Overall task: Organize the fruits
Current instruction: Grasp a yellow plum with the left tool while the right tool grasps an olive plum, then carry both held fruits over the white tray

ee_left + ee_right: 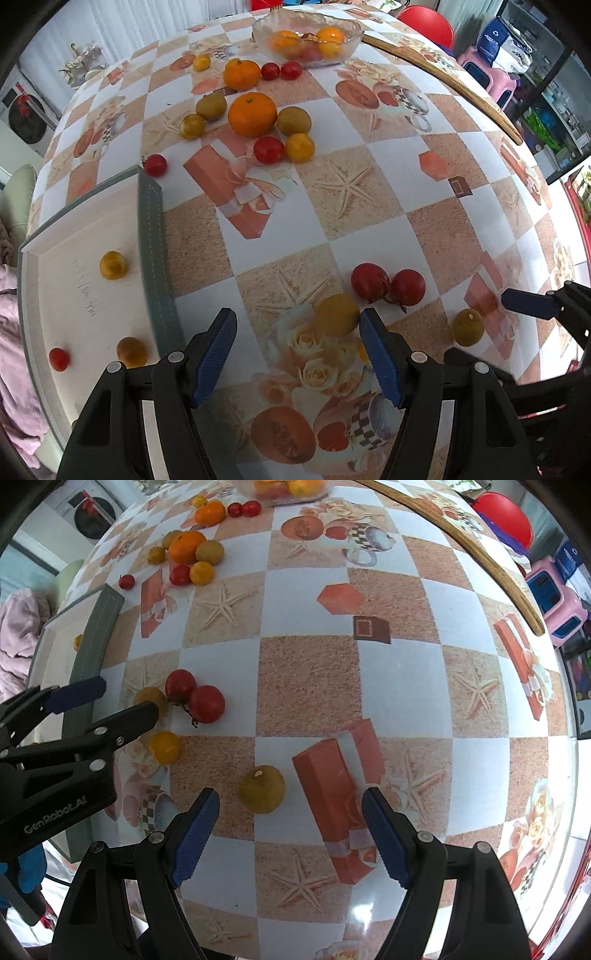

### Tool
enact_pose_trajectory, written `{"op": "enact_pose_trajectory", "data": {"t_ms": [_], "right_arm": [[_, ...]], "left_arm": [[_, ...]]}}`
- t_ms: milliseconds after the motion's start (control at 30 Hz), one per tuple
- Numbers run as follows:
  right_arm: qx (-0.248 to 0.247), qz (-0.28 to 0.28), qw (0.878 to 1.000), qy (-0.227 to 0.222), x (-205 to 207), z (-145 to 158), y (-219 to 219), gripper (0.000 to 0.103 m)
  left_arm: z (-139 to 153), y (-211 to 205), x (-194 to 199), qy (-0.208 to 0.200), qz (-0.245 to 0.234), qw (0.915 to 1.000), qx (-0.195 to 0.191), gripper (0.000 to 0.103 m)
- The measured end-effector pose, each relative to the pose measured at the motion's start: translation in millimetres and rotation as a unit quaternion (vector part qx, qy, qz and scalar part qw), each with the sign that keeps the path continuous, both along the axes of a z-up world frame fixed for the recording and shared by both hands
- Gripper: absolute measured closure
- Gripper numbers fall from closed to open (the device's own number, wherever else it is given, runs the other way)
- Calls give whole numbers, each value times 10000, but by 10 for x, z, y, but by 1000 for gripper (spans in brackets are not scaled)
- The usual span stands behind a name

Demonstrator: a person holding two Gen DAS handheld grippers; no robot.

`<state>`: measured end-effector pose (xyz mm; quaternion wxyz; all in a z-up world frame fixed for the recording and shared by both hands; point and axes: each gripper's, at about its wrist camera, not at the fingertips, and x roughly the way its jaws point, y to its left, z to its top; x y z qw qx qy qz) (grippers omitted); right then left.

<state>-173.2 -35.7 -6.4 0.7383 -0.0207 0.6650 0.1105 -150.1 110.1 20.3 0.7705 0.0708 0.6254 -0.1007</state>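
My left gripper (pixel 297 354) is open and empty over the table; a yellow fruit (pixel 337 314) lies just ahead by its right finger. Two joined red tomatoes (pixel 388 286) lie beyond it. My right gripper (pixel 290 834) is open and empty, with a greenish-yellow fruit (pixel 261 788) just ahead between its fingers; this fruit also shows in the left wrist view (pixel 468 327). A white tray (pixel 66 295) at the left holds two yellow fruits and a small red tomato (pixel 59 359). The left gripper also shows in the right wrist view (pixel 114 703).
A cluster of oranges (pixel 252 114), green and yellow fruits and red tomatoes lies mid-table. A glass bowl (pixel 354 27) with oranges stands at the far edge. Another yellow fruit (pixel 165 747) lies by the left gripper. A wooden stick (pixel 443 77) lies at the right.
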Motion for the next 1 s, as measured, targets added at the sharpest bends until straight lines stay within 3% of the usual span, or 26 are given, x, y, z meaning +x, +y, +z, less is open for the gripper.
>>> {"op": "enact_pose_trajectory", "data": {"t_ms": [200, 267, 333, 433, 467, 500, 700, 1000], "right_arm": [[-111, 198, 9997, -127, 2, -29, 208, 30], [-207, 248, 9993, -184, 10, -23, 253, 42], [-270, 270, 9990, -223, 9, -20, 282, 53], [-262, 278, 9990, -223, 27, -9, 285, 74], [-237, 271, 9991, -203, 33, -10, 277, 76], [-201, 262, 9993, -183, 50, -5, 254, 76], [-30, 140, 9998, -162, 124, 77, 121, 76], [45, 272, 9991, -311, 148, 298, 129, 75]], "left_arm": [[-76, -49, -8, 81, -39, 9999, 137, 33], [-97, -42, -8, 111, 26, 9998, 161, 44], [-101, -58, 5, 111, 41, 9998, 176, 48], [-85, -106, -18, 82, -47, 9998, 153, 68], [-84, -111, -21, 88, -67, 9998, 139, 75], [-80, -117, -24, 102, -80, 9998, 118, 76], [-10, 5, -39, 172, 184, 9996, -160, 76], [322, 292, -168, -95, 476, 9982, -339, 76]]}}
